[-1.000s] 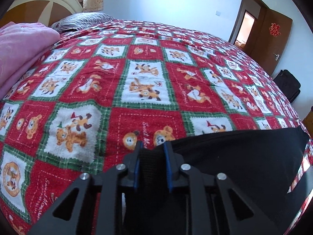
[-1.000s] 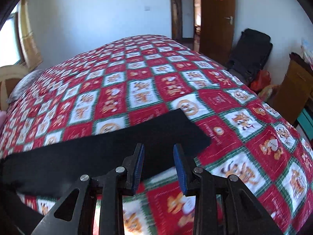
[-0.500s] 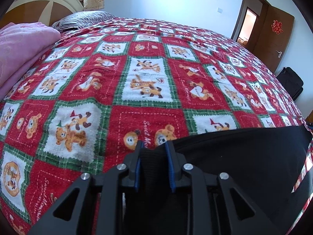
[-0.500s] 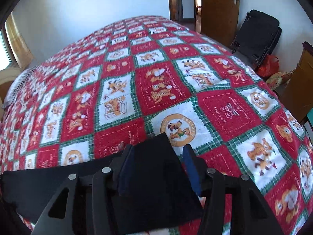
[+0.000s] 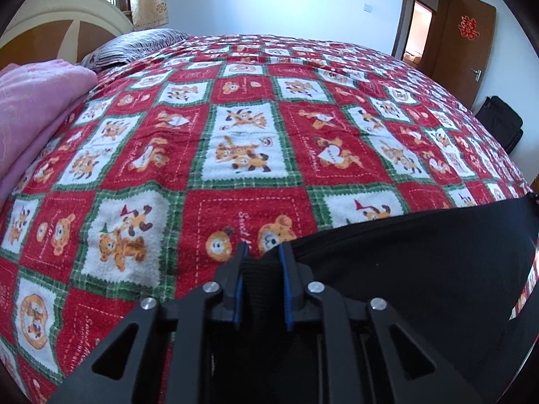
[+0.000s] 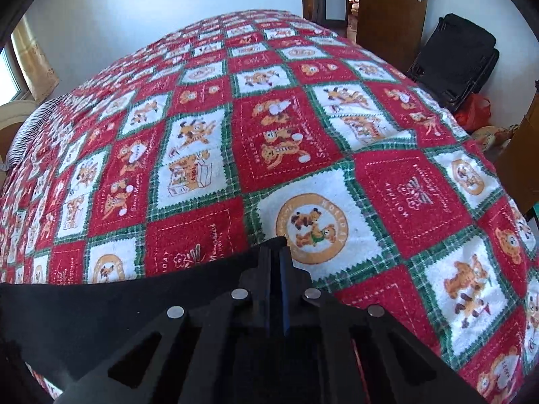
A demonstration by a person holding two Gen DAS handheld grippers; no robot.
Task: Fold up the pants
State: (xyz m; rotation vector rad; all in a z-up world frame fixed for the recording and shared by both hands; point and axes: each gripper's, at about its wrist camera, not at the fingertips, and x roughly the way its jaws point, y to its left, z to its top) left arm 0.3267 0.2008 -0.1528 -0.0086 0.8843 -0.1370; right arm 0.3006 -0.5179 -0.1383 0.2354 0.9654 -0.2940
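Pinching both ends of black pants (image 5: pixel 421 269) at blanket's (image 5: pixel 242 155) near edge.

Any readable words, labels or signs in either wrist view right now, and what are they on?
"HOLIDAY": ringing the bear medallion on the bedspread.
"HOLIDAY": stitched on the red bow square.
Red paper double-happiness sign: on the wooden door.
Other script on the red squares: too small or blurred to read.

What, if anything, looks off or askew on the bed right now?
Nothing stands out. The black pants lie flat on the bedspread, one end pinched by the left gripper, the other corner by the right gripper.
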